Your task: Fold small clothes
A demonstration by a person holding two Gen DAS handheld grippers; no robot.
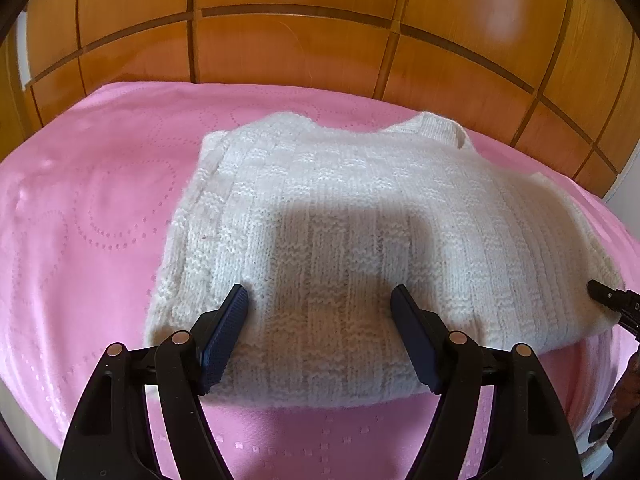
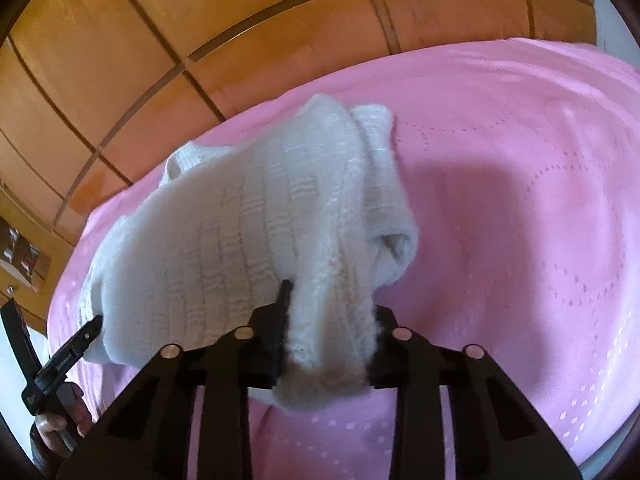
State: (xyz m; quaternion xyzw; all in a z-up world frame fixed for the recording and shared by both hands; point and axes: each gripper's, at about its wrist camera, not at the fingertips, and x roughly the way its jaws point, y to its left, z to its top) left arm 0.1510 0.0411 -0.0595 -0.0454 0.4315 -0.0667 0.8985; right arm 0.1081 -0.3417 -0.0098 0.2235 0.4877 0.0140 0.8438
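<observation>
A small white knitted sweater [image 1: 360,216] lies folded on the pink blanket [image 1: 80,208]. My left gripper [image 1: 320,300] is open, its blue-padded fingers spread just above the sweater's near edge, holding nothing. My right gripper [image 2: 328,312] is shut on the sweater's right edge [image 2: 332,320], with knit bunched between the fingers and lifted a little off the blanket. The sweater [image 2: 224,232] stretches away to the left in the right wrist view. The right gripper's tip shows at the right edge of the left wrist view [image 1: 612,300], and the left gripper shows at lower left of the right wrist view [image 2: 76,344].
The pink blanket [image 2: 520,200] covers a bed. A wooden panelled headboard [image 1: 300,48] rises right behind it. A white wall strip [image 2: 612,20] shows at the far right.
</observation>
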